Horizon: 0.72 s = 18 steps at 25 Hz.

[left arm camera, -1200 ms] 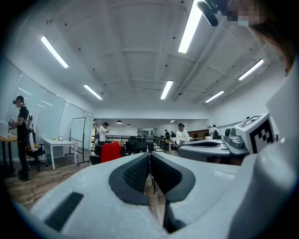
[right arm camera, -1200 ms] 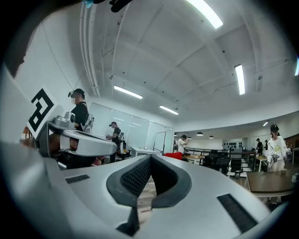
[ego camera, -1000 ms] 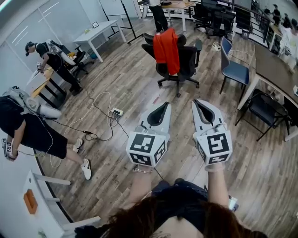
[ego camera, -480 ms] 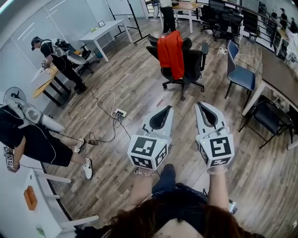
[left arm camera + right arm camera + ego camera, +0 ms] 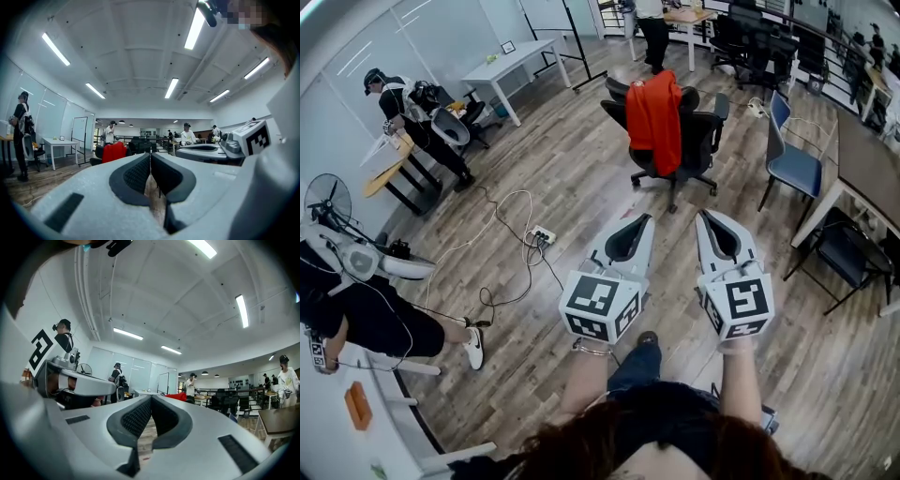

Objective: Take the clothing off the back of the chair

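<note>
A red garment [image 5: 654,120] hangs over the back of a black office chair [image 5: 689,141] on the wood floor, far ahead of me. The same red garment [image 5: 114,152] shows small in the left gripper view and the red garment [image 5: 179,397] peeks over the jaws in the right gripper view. My left gripper [image 5: 644,221] and right gripper [image 5: 705,216] are held side by side, level, pointing toward the chair and well short of it. Both are shut with nothing between the jaws.
A blue chair [image 5: 794,164] and a dark table [image 5: 862,164] stand to the right, with a black chair [image 5: 844,253] under it. A power strip with cables [image 5: 539,234] lies on the floor at left. People work at left [image 5: 403,117]; a white table [image 5: 520,61] stands behind.
The whole view has advanced toward the chair: the chair and red garment look larger and slightly lower and to the right. Both grippers stay shut and side by side.
</note>
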### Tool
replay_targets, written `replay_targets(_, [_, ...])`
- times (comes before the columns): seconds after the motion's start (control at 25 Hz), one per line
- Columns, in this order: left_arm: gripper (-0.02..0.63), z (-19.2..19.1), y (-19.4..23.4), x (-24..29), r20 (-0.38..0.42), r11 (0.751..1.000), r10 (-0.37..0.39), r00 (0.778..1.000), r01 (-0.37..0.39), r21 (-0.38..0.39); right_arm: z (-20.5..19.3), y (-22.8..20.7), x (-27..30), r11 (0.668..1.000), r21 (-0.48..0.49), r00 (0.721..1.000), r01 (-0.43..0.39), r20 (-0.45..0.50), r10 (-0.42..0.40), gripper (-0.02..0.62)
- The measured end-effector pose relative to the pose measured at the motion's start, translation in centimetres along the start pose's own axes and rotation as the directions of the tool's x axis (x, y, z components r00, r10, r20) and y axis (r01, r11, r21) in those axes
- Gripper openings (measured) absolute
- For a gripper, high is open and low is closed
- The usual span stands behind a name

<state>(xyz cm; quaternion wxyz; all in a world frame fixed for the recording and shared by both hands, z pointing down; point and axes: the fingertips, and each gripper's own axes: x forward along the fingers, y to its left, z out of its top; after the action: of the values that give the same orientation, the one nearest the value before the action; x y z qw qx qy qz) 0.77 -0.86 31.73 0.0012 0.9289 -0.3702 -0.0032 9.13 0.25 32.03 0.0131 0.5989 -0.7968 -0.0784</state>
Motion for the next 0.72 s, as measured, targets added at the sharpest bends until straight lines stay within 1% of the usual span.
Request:
replay_targets(0.36, [0.020, 0.0, 5.4, 4.7, 0.001, 1.000, -0.019, 1.000, 0.019, -0.020, -0.5, -2.1, 6.7, 1.000, 0.022, 1.000, 0.021, -0.009, -0.021, -0.005])
replay_targets(0.6, [0.020, 0.1, 8.9, 7.5, 0.009, 0.999, -0.041, 0.999, 0.041, -0.032, -0.5, -2.9, 10.9, 0.998, 0.048, 0.999, 0.038, 0.016, -0.038, -0.005])
replay_targets(0.72, [0.020, 0.1, 10.5, 8.6, 0.012, 0.998, -0.054, 0.998, 0.054, -0.034, -0.5, -3.1, 12.9, 0.998, 0.052, 0.999, 0.037, 0.023, -0.038, 0.006])
